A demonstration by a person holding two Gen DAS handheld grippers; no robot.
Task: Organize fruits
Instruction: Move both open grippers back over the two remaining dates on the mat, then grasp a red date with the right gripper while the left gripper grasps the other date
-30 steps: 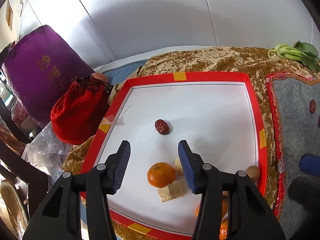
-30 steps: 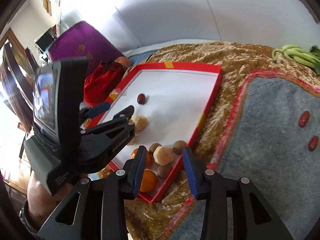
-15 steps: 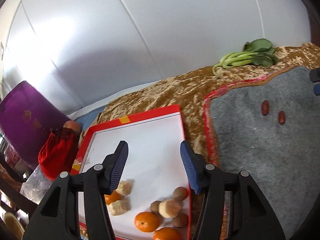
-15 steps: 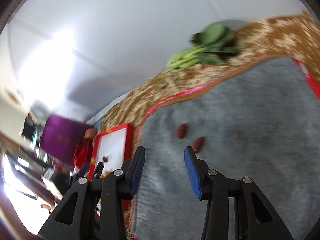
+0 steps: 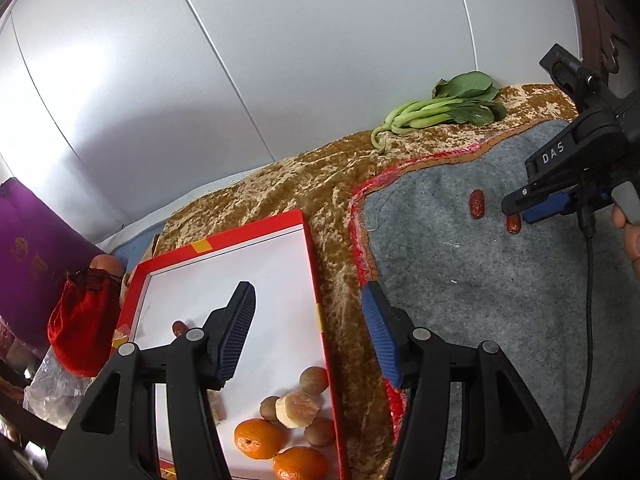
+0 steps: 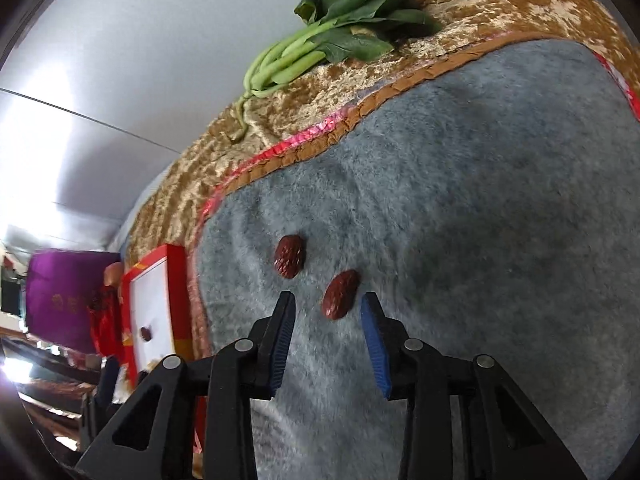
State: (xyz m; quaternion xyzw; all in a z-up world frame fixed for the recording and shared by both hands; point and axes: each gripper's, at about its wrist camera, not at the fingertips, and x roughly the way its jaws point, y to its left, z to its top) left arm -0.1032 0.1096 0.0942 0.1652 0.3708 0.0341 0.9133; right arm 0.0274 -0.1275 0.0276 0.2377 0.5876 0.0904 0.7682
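Observation:
Two red dates lie on the grey mat (image 6: 460, 200). The nearer date (image 6: 341, 294) sits between the fingertips of my right gripper (image 6: 329, 306), a little ahead of them; the jaws are closing and the pads do not touch it. The other date (image 6: 290, 256) lies just beyond, to the left. In the left wrist view the right gripper (image 5: 524, 214) hovers over the same dates (image 5: 477, 204). My left gripper (image 5: 310, 320) hangs open and empty over the right rim of the red tray (image 5: 320, 320). The tray holds oranges (image 5: 258, 438), brown longans (image 5: 314, 380), a beige chunk (image 5: 298, 410) and a date (image 5: 179, 328).
A bunch of green bok choy (image 5: 444, 110) lies on the gold cloth (image 5: 280, 200) by the white wall. A red pouch (image 5: 86, 324) and a purple bag (image 5: 28, 248) stand left of the tray. A hand (image 5: 628, 236) holds the right gripper at the right edge.
The right gripper swung from the tray over to the grey mat and came down at the two dates, its jaws narrowing. The left gripper turned right early on, then held still.

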